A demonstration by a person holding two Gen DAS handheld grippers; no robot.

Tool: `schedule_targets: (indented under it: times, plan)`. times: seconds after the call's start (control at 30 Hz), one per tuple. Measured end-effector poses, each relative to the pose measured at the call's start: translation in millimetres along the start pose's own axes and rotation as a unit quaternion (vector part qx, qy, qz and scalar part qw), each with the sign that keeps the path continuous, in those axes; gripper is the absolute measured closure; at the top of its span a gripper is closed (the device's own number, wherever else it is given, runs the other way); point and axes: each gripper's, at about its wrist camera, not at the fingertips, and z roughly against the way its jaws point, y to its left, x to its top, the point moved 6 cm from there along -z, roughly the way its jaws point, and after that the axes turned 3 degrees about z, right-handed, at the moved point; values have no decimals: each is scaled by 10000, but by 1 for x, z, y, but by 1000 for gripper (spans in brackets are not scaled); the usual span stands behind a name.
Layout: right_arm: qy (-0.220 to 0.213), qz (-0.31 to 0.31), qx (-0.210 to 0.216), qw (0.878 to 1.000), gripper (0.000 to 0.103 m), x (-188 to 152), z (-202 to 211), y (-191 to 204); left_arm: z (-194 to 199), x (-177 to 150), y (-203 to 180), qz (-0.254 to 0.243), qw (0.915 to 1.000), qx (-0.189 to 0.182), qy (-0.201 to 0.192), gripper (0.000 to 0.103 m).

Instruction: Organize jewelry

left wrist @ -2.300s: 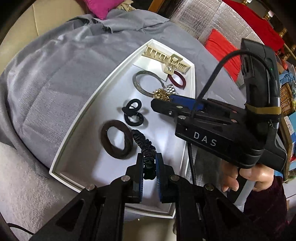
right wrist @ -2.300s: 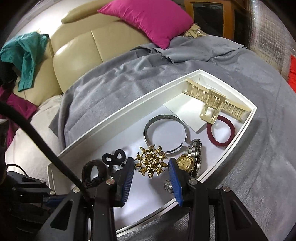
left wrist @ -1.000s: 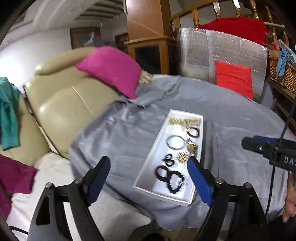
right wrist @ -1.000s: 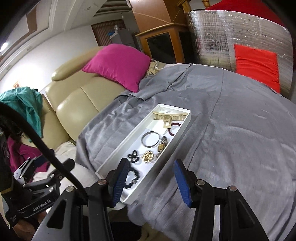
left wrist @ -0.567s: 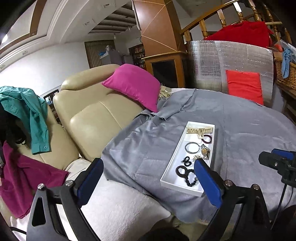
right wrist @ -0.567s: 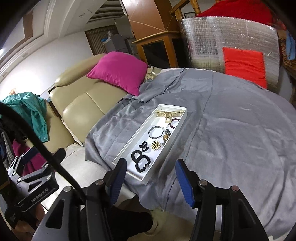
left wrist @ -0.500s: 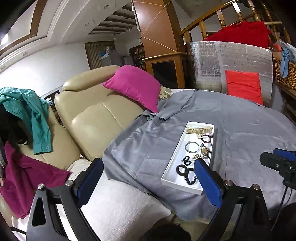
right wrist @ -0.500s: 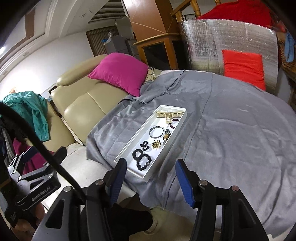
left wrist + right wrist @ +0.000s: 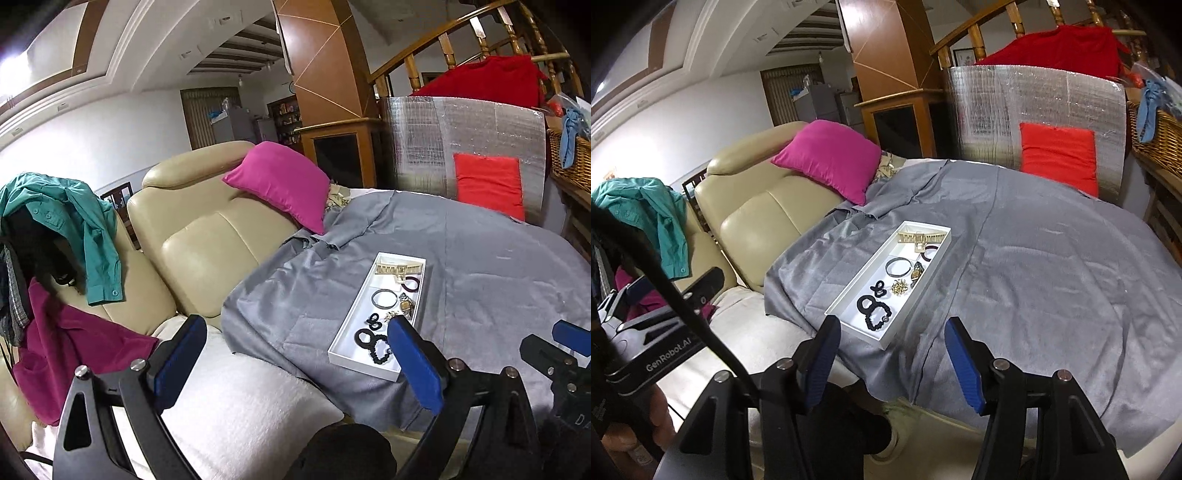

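Two grippers are in your hands, both well back from the white tray [image 9: 849, 295] on the grey cloth [image 9: 1034, 277]. Your left gripper [image 9: 295, 362] stands spread wide with nothing between its blue pads. Your right gripper [image 9: 890, 354] is at a middling gap and its jaws are opening, also empty. In the right wrist view the tray runs from 7 o'clock to 1 o'clock: the gold hair claw [image 9: 919, 237] at the 1 o'clock end, then the silver bangle [image 9: 898, 267], gold brooch [image 9: 899, 287], and black scrunchie [image 9: 878, 313] at the 7 o'clock end. A pink cushion [image 9: 827, 158] lies at 11 o'clock.
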Motion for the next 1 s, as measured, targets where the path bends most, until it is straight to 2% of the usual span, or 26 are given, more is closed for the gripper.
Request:
schedule_targets:
  times: [0.33,1.0]
  plan:
    - [-38,-107,-65,9999,40,1,-1,-3,3,2,-1,-118,9999,31,-41,5]
    - [-78,-75,-52,9999,40,0,-3,4,2,2,7,-35,9999,78,-54,5]
